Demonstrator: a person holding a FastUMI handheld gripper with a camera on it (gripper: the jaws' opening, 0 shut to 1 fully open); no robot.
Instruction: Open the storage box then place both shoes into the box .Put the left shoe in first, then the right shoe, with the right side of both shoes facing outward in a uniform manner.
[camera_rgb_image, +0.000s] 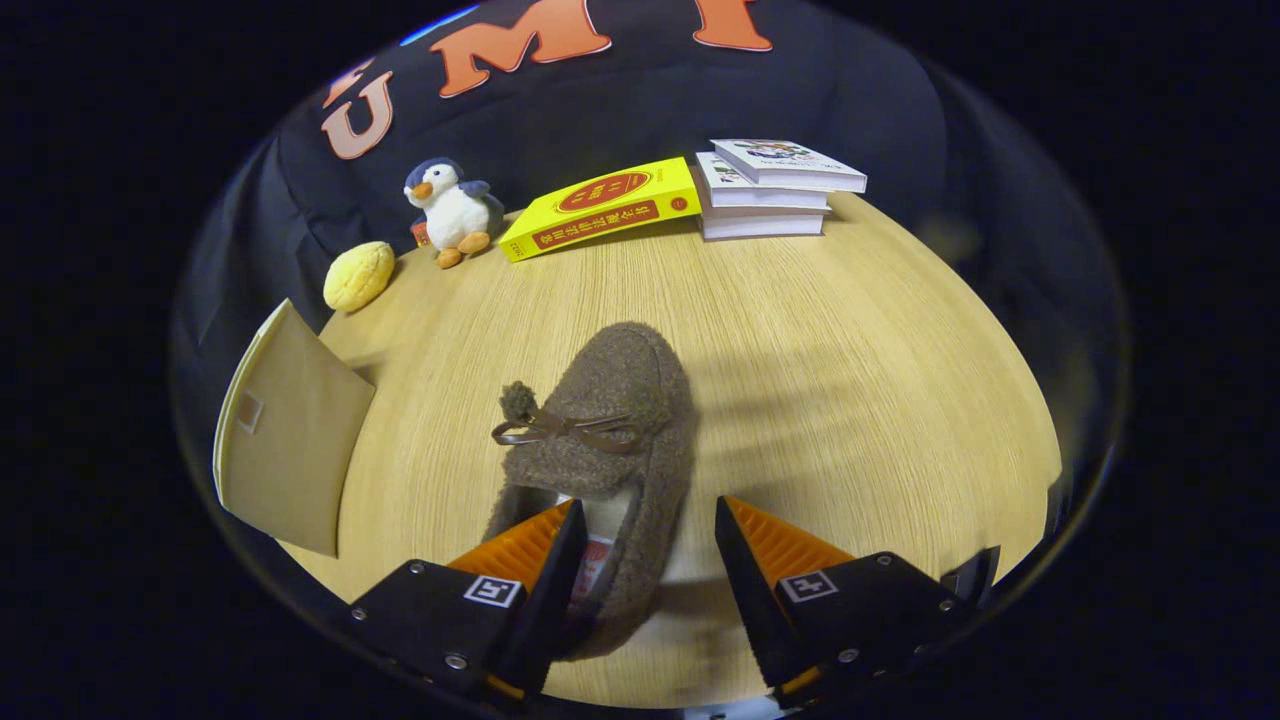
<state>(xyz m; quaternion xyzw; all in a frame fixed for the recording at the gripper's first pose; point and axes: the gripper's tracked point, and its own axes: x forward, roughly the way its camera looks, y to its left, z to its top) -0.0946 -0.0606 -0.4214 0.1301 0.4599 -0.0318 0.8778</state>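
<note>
Here, the gripper (645, 525) stands apart astride the slipper's (600, 440) right wall; the box (285, 435) lies far left on the worktop (850, 380).

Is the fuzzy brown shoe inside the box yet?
No. The shoe lies on the table, between the open gripper fingers.

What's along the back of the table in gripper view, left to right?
Yellow bun → toy penguin → yellow book leaning on a stack of books. Nearer, the brown slipper lies by the open gripper.
</note>
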